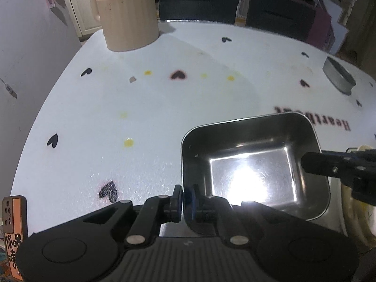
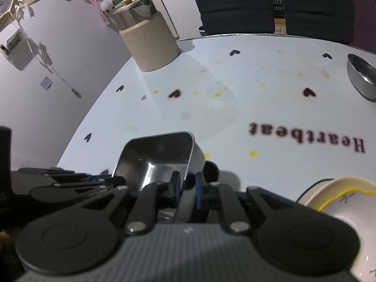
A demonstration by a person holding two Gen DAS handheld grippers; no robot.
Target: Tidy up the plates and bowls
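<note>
My left fingers [image 1: 182, 203] pinch the near wall of the square steel tray [image 1: 253, 164], which sits near the desk's [image 1: 141, 108] near edge; my right fingers [image 2: 188, 193] pinch its opposite wall. Just beside it lies a cream yellow-rimmed plate [image 2: 347, 202]. Farther off, a steel bowl [image 2: 362, 80] sits by the right edge, a beige ribbed canister [image 1: 128, 18] at the far left corner.

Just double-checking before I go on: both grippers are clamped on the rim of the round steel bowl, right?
Not quite. Both the left gripper and the right gripper are clamped on the rim of the rectangular steel tray, as both wrist views show. The round steel bowl sits untouched, far right.
</note>
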